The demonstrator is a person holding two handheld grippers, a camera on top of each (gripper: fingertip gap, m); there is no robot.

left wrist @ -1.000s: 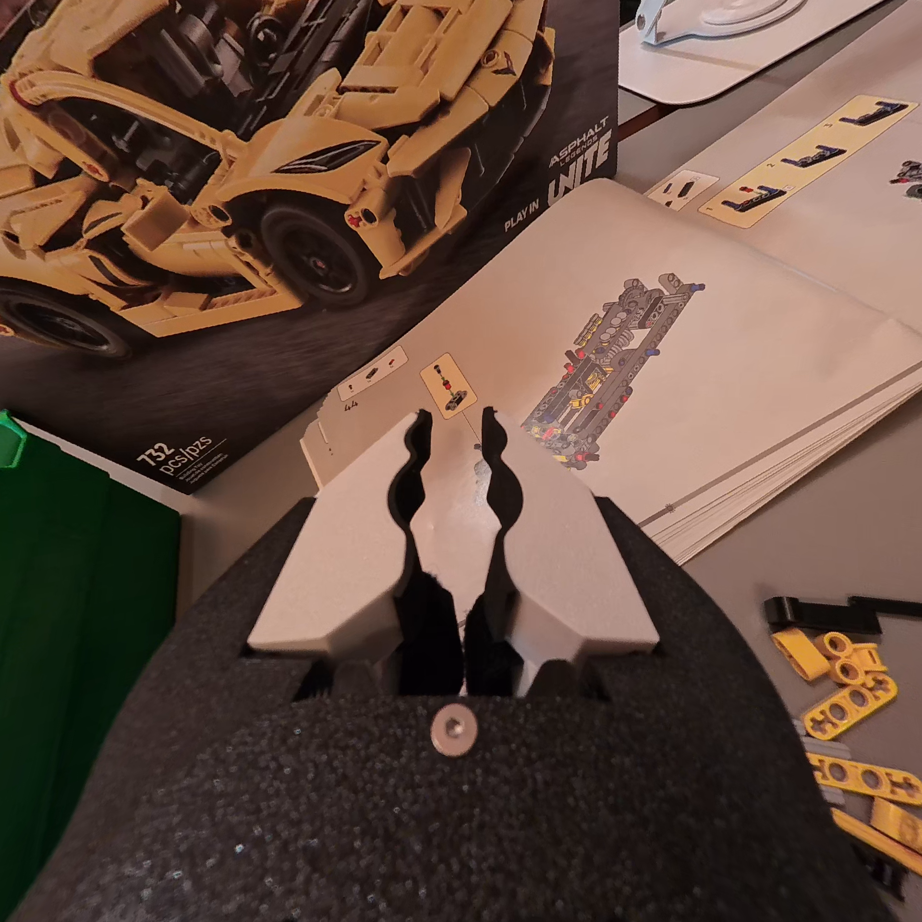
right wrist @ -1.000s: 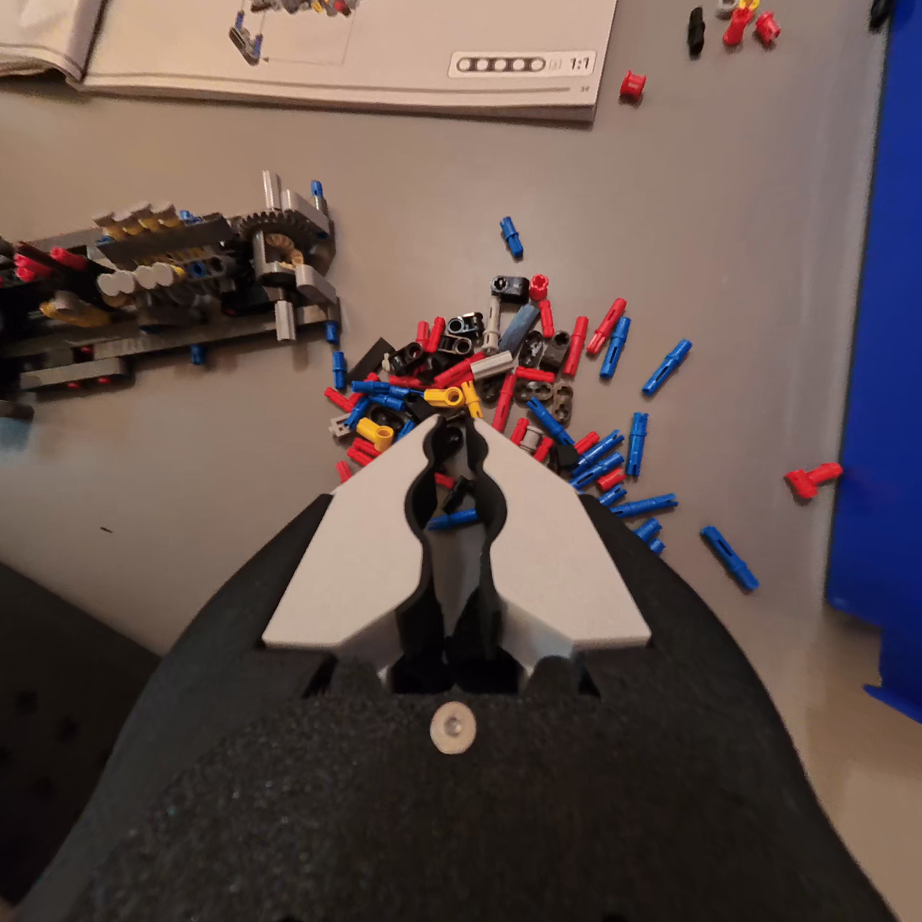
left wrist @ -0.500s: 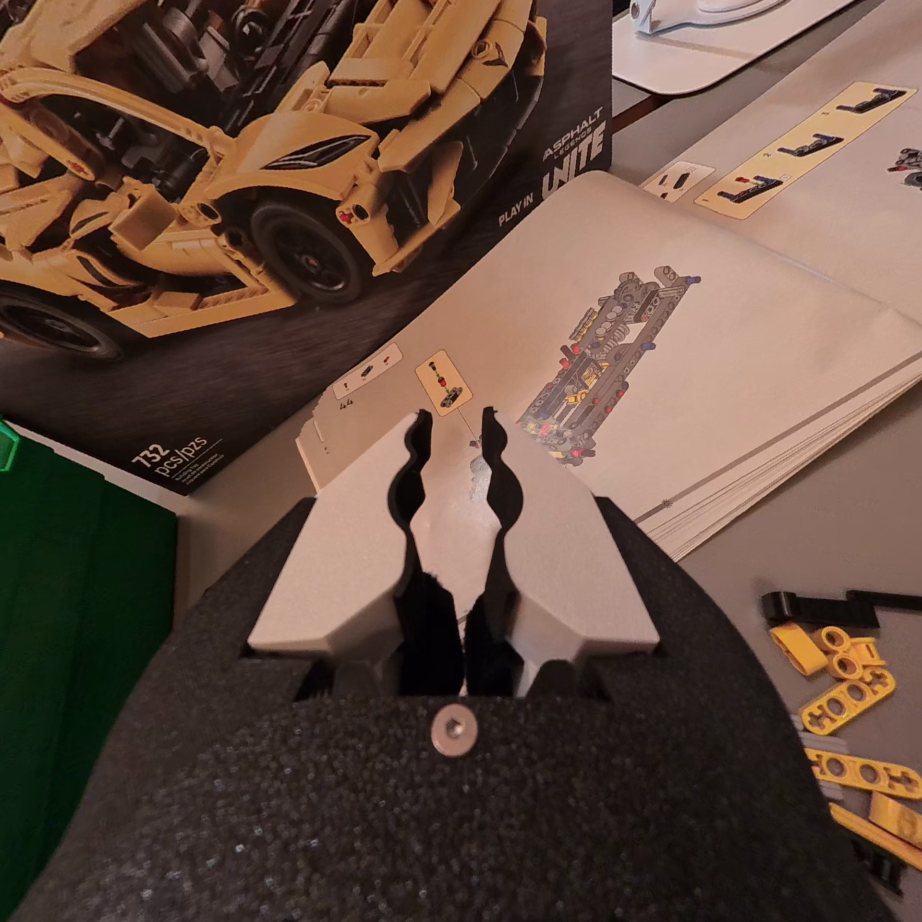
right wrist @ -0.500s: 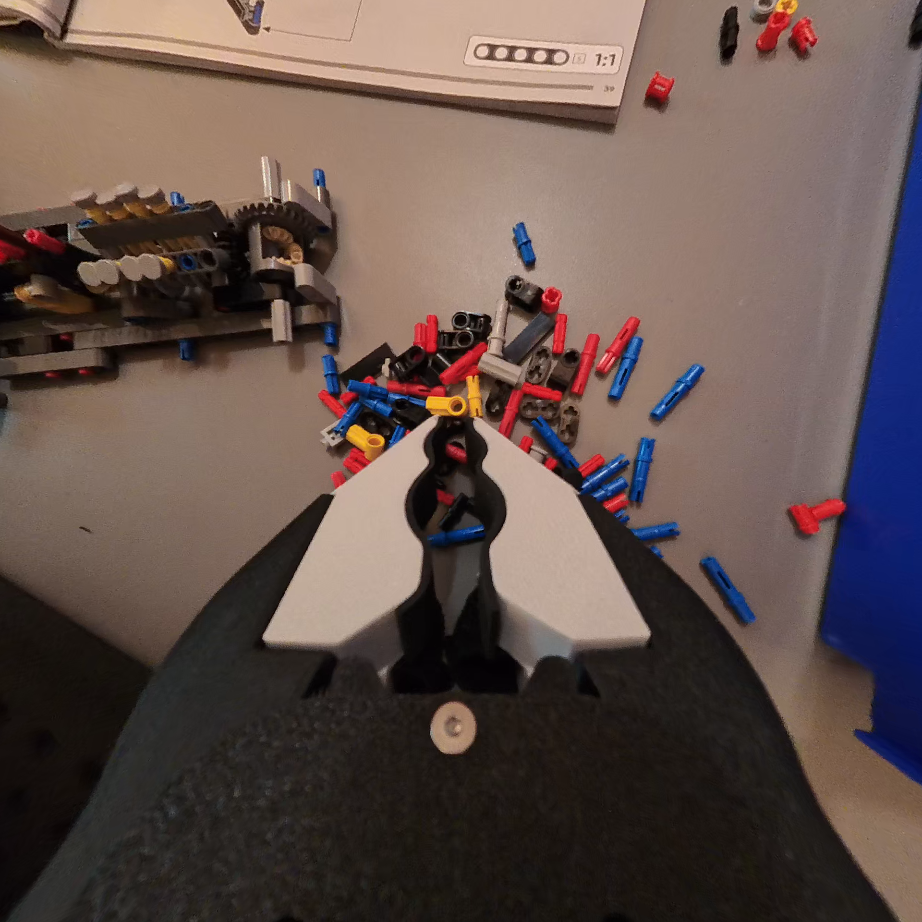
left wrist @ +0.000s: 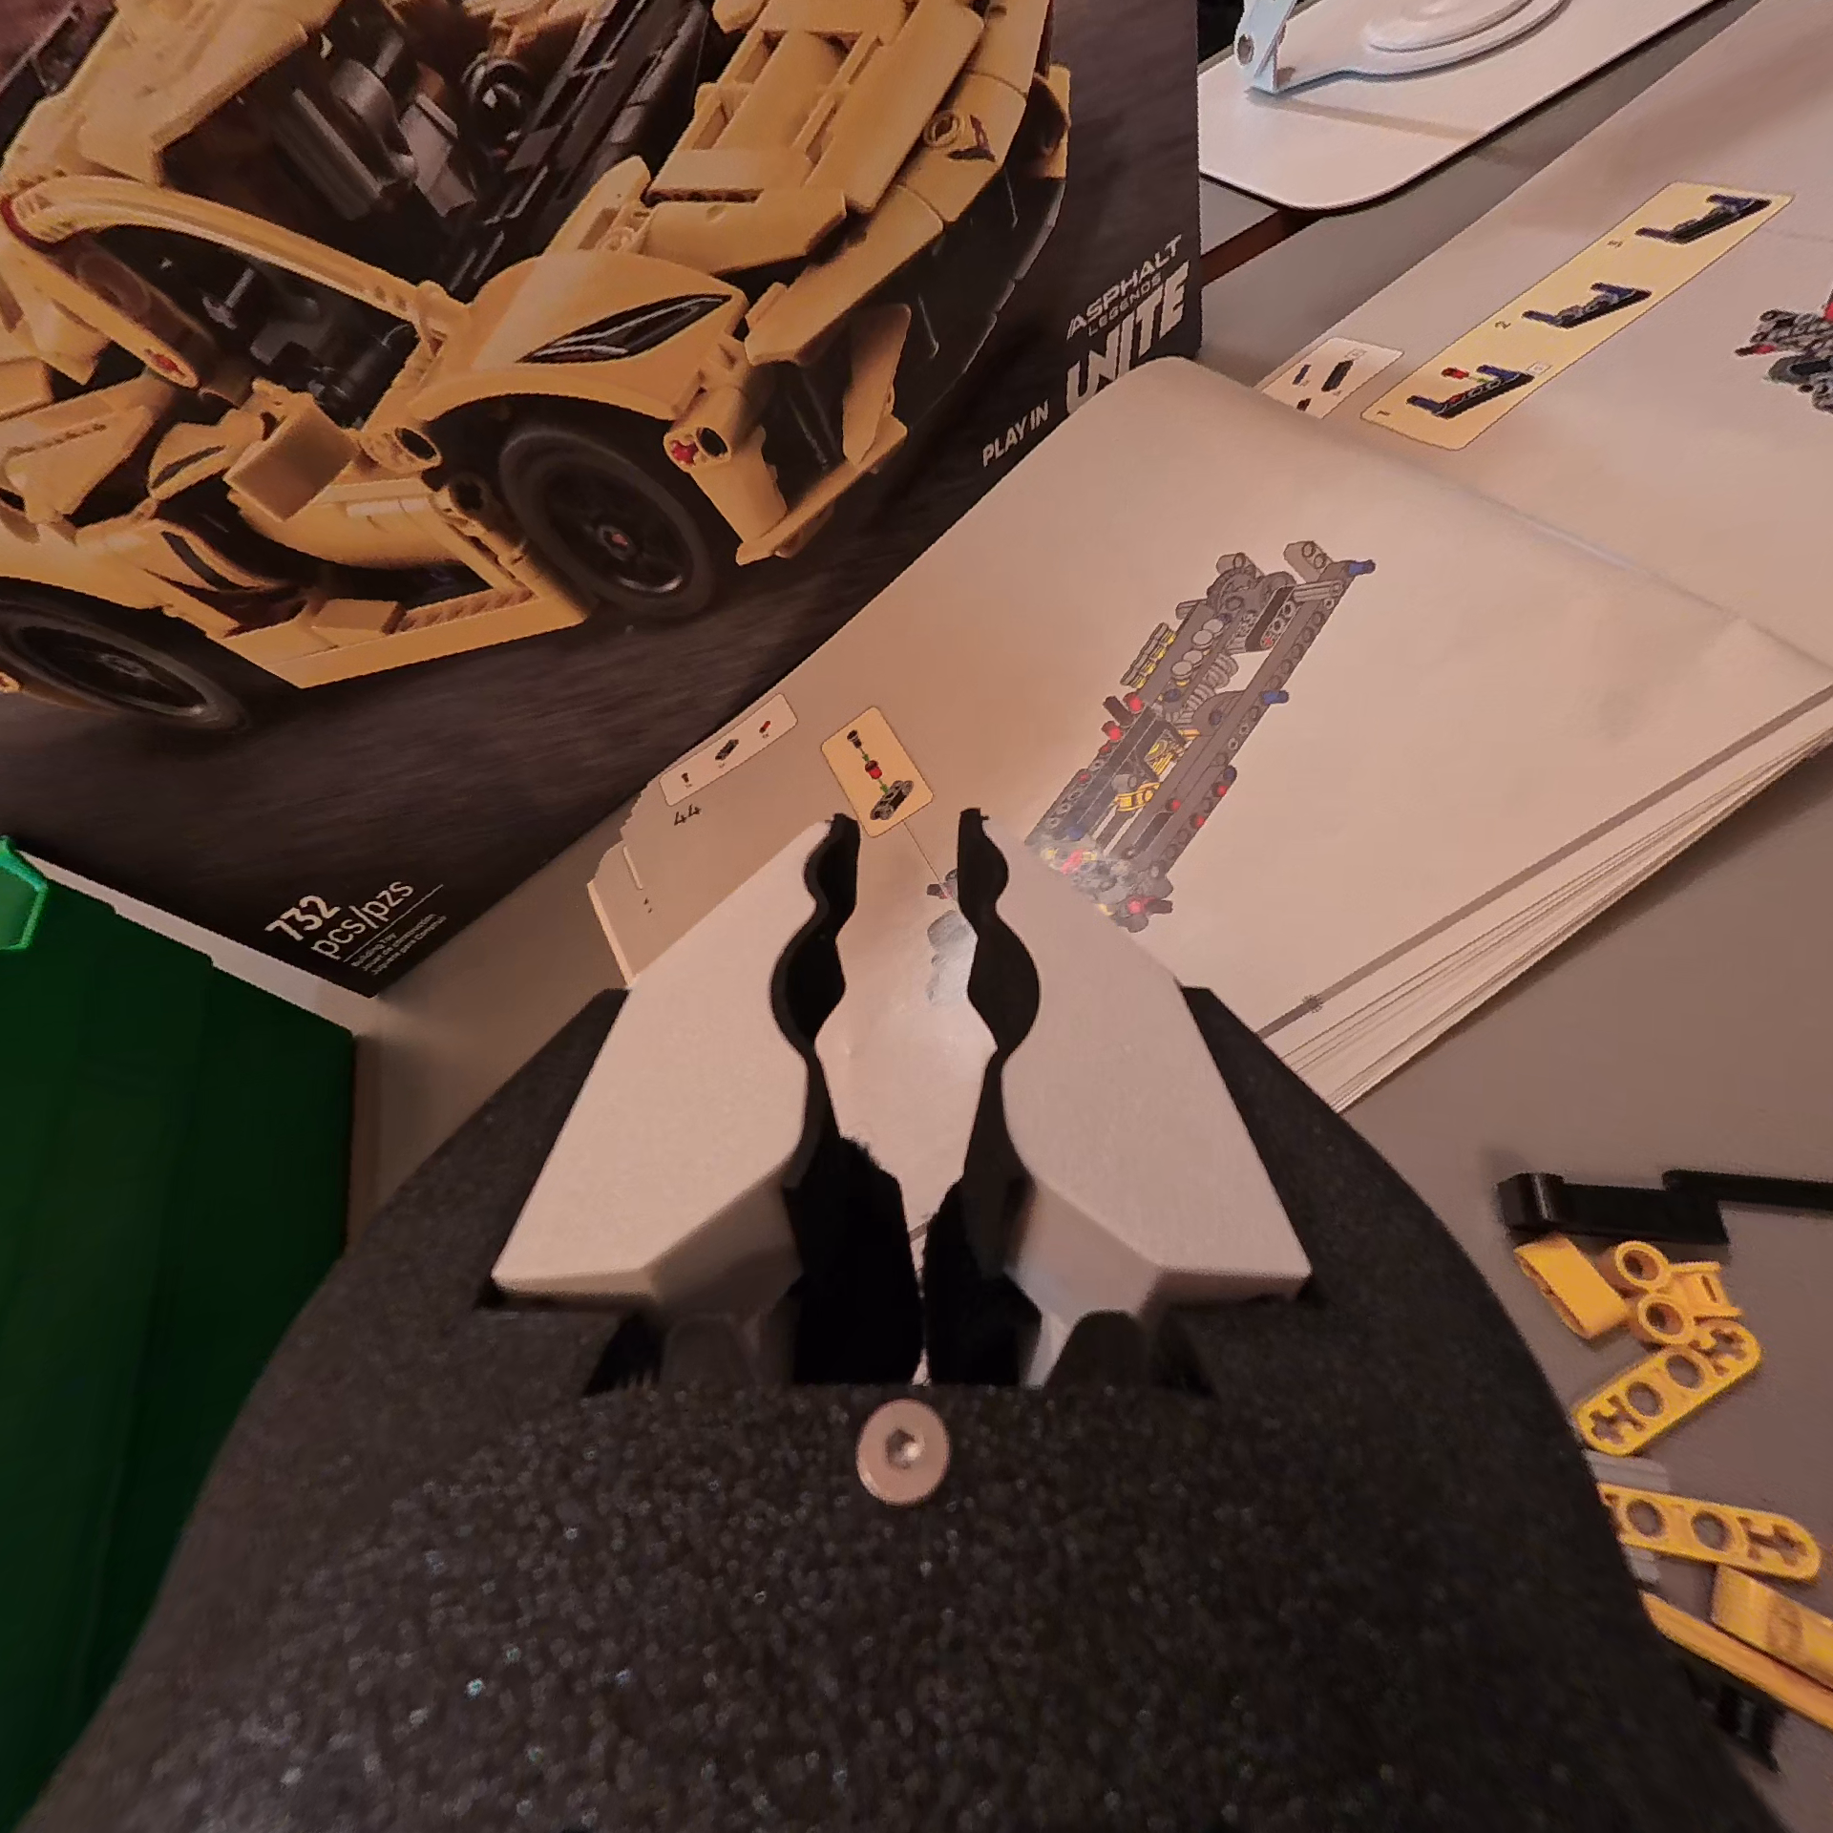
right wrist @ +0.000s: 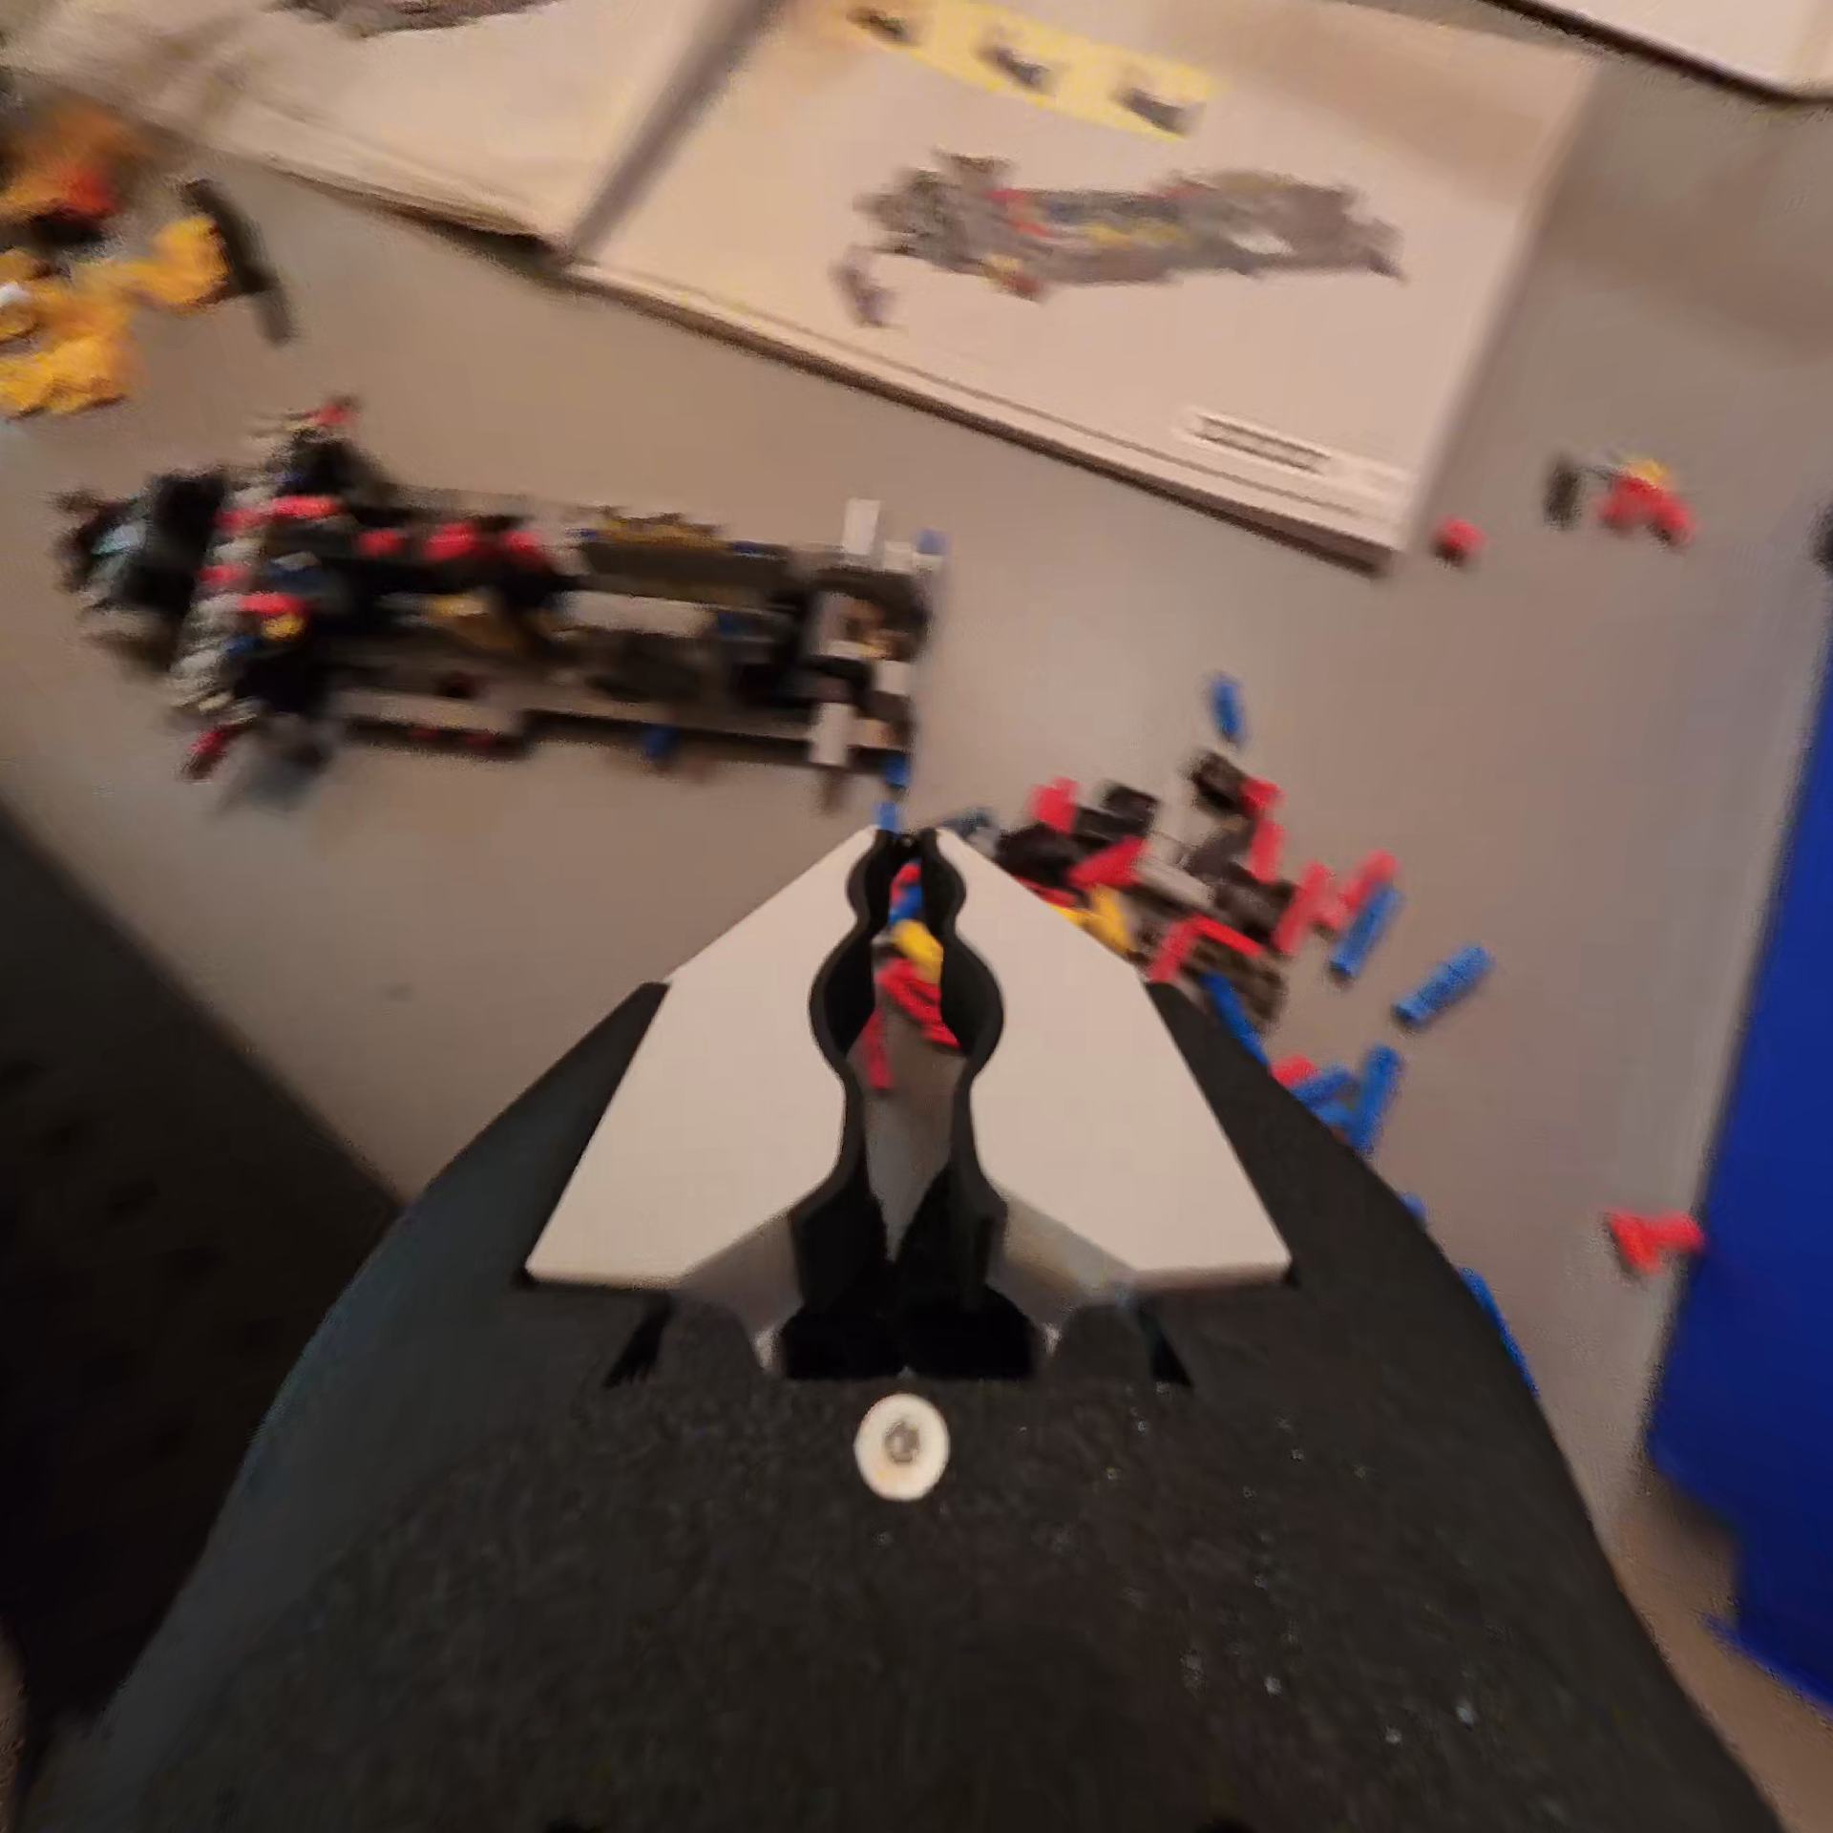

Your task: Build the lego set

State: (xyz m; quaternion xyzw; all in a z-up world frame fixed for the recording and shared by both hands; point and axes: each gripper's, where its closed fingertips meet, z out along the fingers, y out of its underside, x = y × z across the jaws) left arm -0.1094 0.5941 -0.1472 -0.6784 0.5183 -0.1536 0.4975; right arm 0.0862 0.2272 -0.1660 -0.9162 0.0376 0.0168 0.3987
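Half-built chassis (right wrist: 516, 635) flat on the grey table (right wrist: 555, 922), left of the loose pin pile (right wrist: 1220, 913) — long, light, rigid, but likely to pop apart if levered. Best taken across the grey side beams, not the gears. Right gripper (right wrist: 903, 843) over the pile's edge, tips nearly together; too blurred to tell if holding anything. Left gripper (left wrist: 908, 828) parted, empty, over the manual (left wrist: 1389, 754).
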